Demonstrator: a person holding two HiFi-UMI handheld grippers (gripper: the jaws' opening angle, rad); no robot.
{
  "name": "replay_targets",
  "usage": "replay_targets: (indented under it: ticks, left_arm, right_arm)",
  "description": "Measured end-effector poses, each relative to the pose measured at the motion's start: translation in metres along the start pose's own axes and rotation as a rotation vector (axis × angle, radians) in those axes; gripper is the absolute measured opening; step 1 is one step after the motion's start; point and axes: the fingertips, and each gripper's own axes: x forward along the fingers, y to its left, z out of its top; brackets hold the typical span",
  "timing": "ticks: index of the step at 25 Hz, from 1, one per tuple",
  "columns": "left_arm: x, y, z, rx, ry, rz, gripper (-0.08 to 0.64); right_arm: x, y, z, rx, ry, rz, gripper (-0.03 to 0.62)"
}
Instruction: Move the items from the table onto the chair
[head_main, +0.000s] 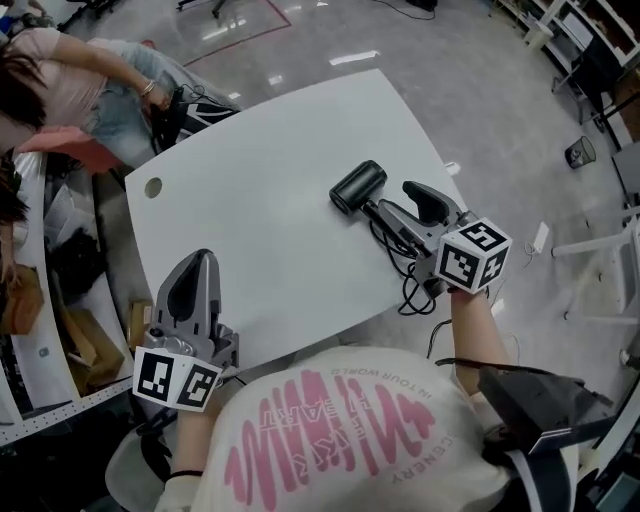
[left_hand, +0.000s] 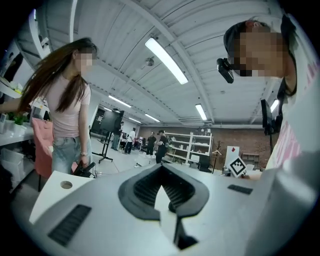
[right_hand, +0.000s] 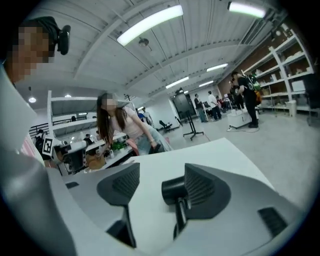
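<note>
A black hair dryer (head_main: 357, 185) lies on the white table (head_main: 270, 140) near its right edge, and its cord (head_main: 410, 290) trails off the front edge. My right gripper (head_main: 392, 200) is open, its jaws on either side of the dryer's handle. In the right gripper view the dryer (right_hand: 174, 189) sits just inside the right jaw, with a gap to the left one; the pads of the right gripper (right_hand: 160, 175) do not press on it. My left gripper (head_main: 200, 258) hovers at the table's front left corner, shut and empty, and in its own view the left gripper (left_hand: 161, 170) has its tips meeting.
A person (head_main: 90, 90) bends over beside the table's far left corner. A round cable hole (head_main: 153, 187) is in that corner. Shelving with boxes (head_main: 60, 320) runs along the left side. Grey floor (head_main: 520, 130) lies to the right.
</note>
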Motion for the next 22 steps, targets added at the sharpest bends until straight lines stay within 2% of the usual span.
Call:
replay_targets:
  ticks: [3, 6, 8, 10, 13, 15, 16, 18, 22]
  left_arm:
    - [0.012, 0.006, -0.001, -0.006, 0.019, -0.021, 0.008]
    - [0.018, 0.01, -0.012, -0.003, 0.052, -0.032, 0.008]
    - [0.019, 0.011, -0.022, -0.001, 0.078, -0.036, 0.008]
    - [0.02, 0.011, -0.028, 0.001, 0.097, -0.039, 0.008]
    - [0.02, 0.011, -0.032, -0.001, 0.114, -0.042, 0.008]
    - [0.018, 0.01, -0.031, 0.001, 0.119, -0.04, 0.008]
    - [0.017, 0.01, -0.03, 0.002, 0.12, -0.037, 0.008]
    - [0.012, 0.009, -0.029, 0.005, 0.121, -0.027, 0.008]
    - [0.003, 0.009, -0.027, 0.011, 0.112, -0.001, 0.008]
  right_arm:
    - [0.018, -0.022, -0.035, -0.038, 0.18, -0.054, 0.301]
    - [0.03, -0.043, -0.073, -0.193, 0.382, -0.119, 0.302]
    - [0.036, -0.051, -0.097, -0.284, 0.507, -0.126, 0.301]
    - [0.043, -0.053, -0.116, -0.278, 0.593, -0.097, 0.301]
    - [0.056, -0.054, -0.136, -0.2, 0.662, -0.064, 0.299]
    - [0.061, -0.056, -0.145, -0.209, 0.687, -0.079, 0.292]
    - [0.062, -0.057, -0.148, -0.222, 0.69, -0.095, 0.238]
    - [0.063, -0.056, -0.148, -0.242, 0.688, -0.124, 0.181]
    - [0.063, -0.052, -0.143, -0.211, 0.648, -0.15, 0.173]
